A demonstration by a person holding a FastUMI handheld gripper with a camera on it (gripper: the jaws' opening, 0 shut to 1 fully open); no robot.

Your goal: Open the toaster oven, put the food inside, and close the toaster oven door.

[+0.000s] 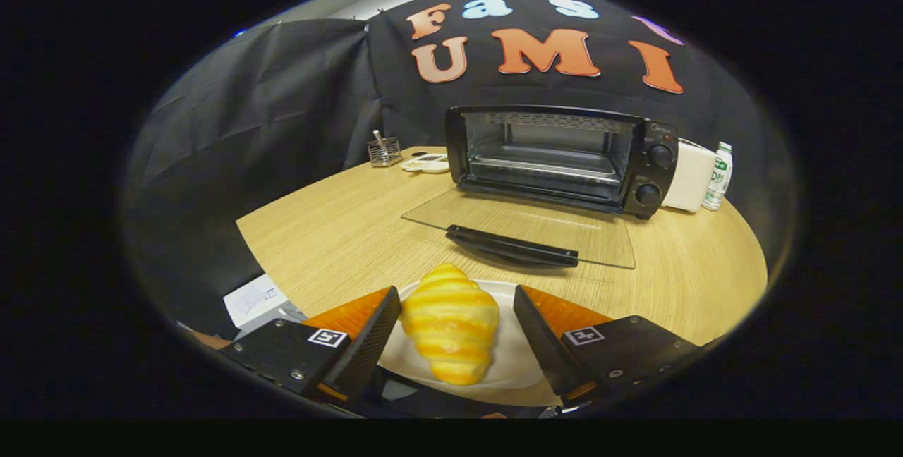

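One toaster oven (pixel 561 159) stands on the one tabletop (pixel 338 231), with its one glass door (pixel 522 228) folded down flat and one handle (pixel 511 245) along that door. Two knobs (pixel 660 155) sit on the oven's front. There is one croissant (pixel 451 323) on one plate (pixel 518 358), lying between the two fingers (pixel 367 344) of the one hand-held gripper (pixel 455 337), which stand apart from it. Farther back are one wire basket (pixel 384 152), one bottle (pixel 718 176) and one white box (pixel 688 176).
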